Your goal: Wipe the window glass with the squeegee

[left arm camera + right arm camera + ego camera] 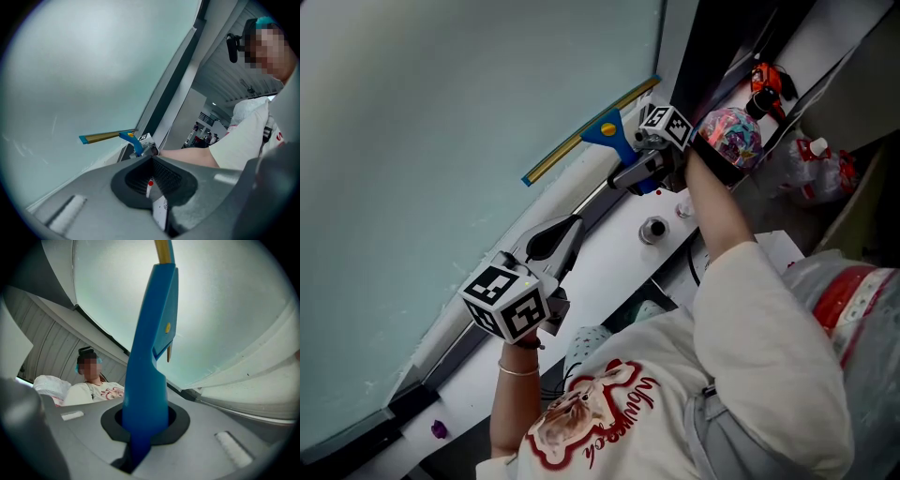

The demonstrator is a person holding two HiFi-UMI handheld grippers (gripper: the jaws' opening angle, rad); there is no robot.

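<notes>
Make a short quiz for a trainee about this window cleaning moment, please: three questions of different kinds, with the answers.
1. True or false: the left gripper holds the squeegee.
2. Multiple choice: the squeegee's blade lies against A) the window glass, B) a mirror, C) a bucket.
3. Fill in: the jaws of the right gripper are shut on the squeegee's ____ handle.
Key: 1 false; 2 A; 3 blue.

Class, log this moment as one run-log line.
right gripper: shut on squeegee | blade at window glass | left gripper: shut, empty
</notes>
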